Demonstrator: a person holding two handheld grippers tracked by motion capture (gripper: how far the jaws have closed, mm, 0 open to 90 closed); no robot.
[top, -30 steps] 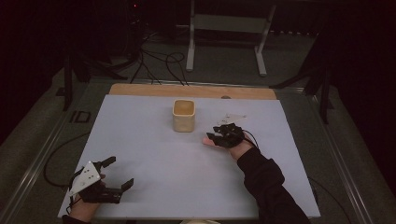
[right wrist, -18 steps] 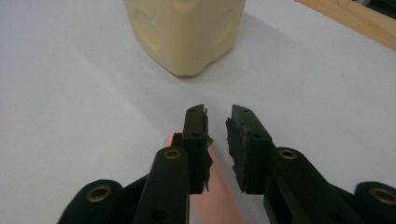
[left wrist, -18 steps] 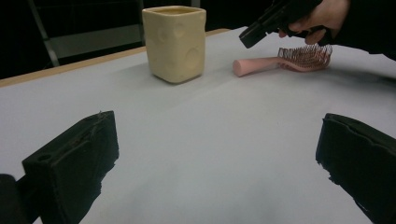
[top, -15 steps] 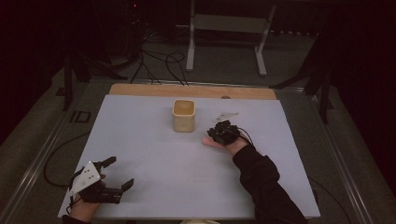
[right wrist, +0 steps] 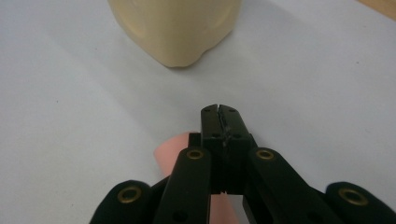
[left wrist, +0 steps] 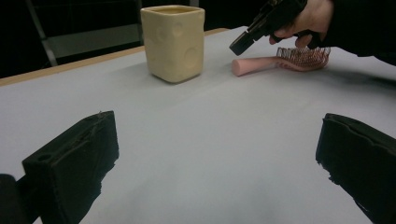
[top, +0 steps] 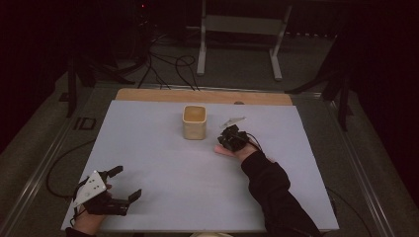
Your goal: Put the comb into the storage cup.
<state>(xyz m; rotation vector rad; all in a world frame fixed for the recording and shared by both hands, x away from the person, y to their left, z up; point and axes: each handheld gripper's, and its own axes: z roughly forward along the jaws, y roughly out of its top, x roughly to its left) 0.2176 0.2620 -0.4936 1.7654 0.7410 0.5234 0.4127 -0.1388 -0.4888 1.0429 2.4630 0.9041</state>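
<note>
Right gripper: jaws pressed together, tips meeting, having just been closing; nothing visibly clamped between the tips. It sits directly above the handle of a pink hairbrush, whose rounded end shows beneath the jaws in the right gripper view. In the left gripper view the right gripper points down at a slant just over the handle end; whether it touches the handle cannot be told.

Pink hairbrush: lying flat on the tabletop, handle toward the cream cup, bristle head under the person's right hand.

Cream cup: squarish, dimpled walls, upright, open top, near the far middle of the tabletop, close beside the hairbrush handle but apart from it.

Left gripper: jaws spread wide, nothing between them, resting low at the near left corner of the tabletop, well apart from cup and hairbrush.

Tabletop: pale sheet over a wooden board.
</note>
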